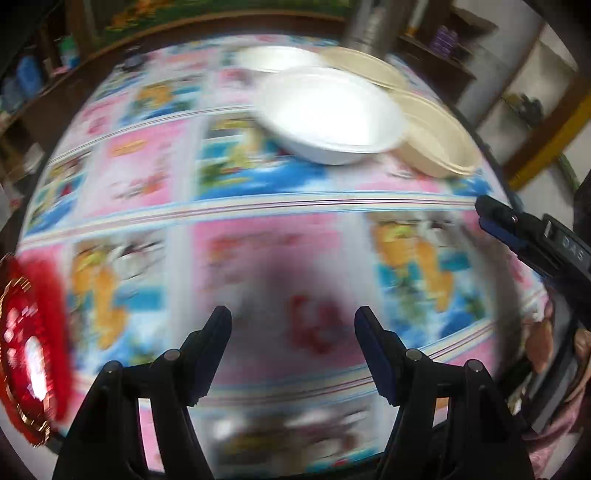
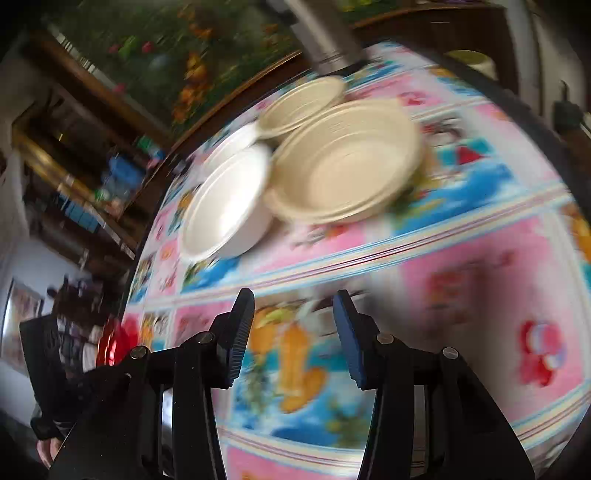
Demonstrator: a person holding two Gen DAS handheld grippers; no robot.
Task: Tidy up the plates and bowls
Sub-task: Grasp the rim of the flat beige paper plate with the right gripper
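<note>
A white bowl [image 1: 332, 114] sits on the far part of the colourful tablecloth [image 1: 258, 258], with a white plate [image 1: 275, 57] behind it. A beige bowl [image 1: 439, 136] stands to its right and a beige plate [image 1: 364, 68] lies behind that. The right wrist view shows the same group: white bowl [image 2: 227, 201], beige bowl [image 2: 347, 162], beige plate [image 2: 303, 103], white plate [image 2: 231, 144]. My left gripper [image 1: 293, 325] is open and empty over the near cloth. My right gripper [image 2: 293, 306] is open and empty, short of the bowls; it also shows at the right edge of the left wrist view [image 1: 491, 218]. Both views are motion-blurred.
A shiny red object [image 1: 26, 347] lies at the table's near left edge, also seen in the right wrist view [image 2: 116, 341]. A grey metal cylinder [image 2: 321, 33] stands behind the plates. Wooden shelves with clutter [image 1: 33, 77] surround the table.
</note>
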